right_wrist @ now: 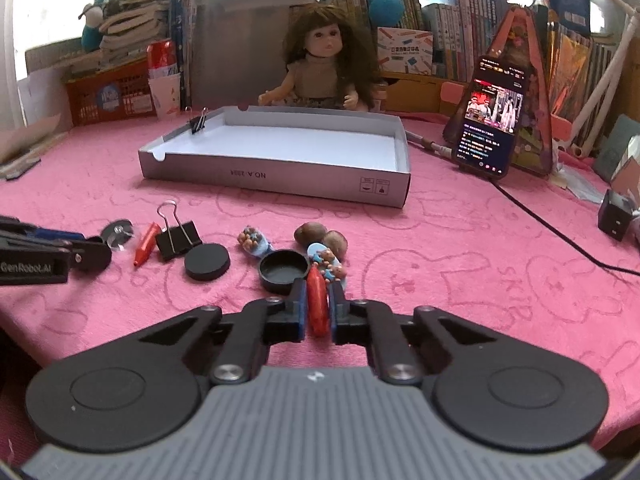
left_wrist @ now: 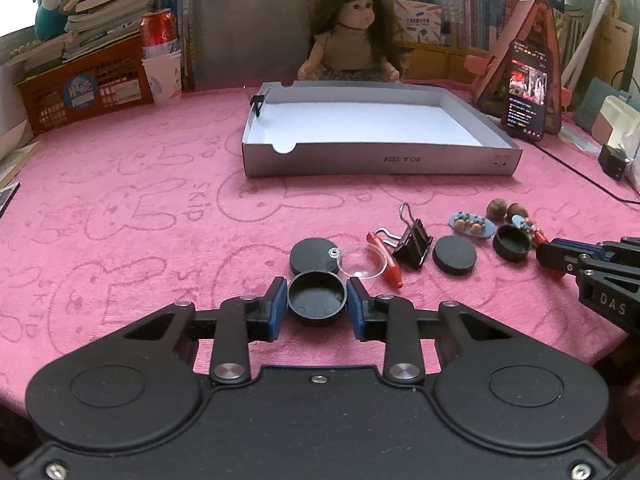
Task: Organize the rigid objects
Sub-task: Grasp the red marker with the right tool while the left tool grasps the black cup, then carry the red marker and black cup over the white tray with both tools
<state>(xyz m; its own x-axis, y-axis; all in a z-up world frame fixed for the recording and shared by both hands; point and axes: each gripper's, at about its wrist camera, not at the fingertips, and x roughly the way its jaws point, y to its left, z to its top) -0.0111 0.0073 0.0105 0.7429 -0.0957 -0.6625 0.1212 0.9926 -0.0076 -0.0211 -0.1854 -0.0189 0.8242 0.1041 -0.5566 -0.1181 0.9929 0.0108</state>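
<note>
While pinched, black cap (left_wrist: 317,298) fills left tool (left_wrist: 317,305)

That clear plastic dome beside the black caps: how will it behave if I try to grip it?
The clear dome looks thin and glossy, so it is probably light and may slip between fingers. Its curved top suggests it could rock or skid if pushed. It touches a black cap, which may shift too.

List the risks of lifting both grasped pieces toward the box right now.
The left gripper pinches a round black cap by its curved rim, so it might squirt out. The right gripper clamps a red crayon beside the bear charm and another black cap; lifting could drag them.
</note>
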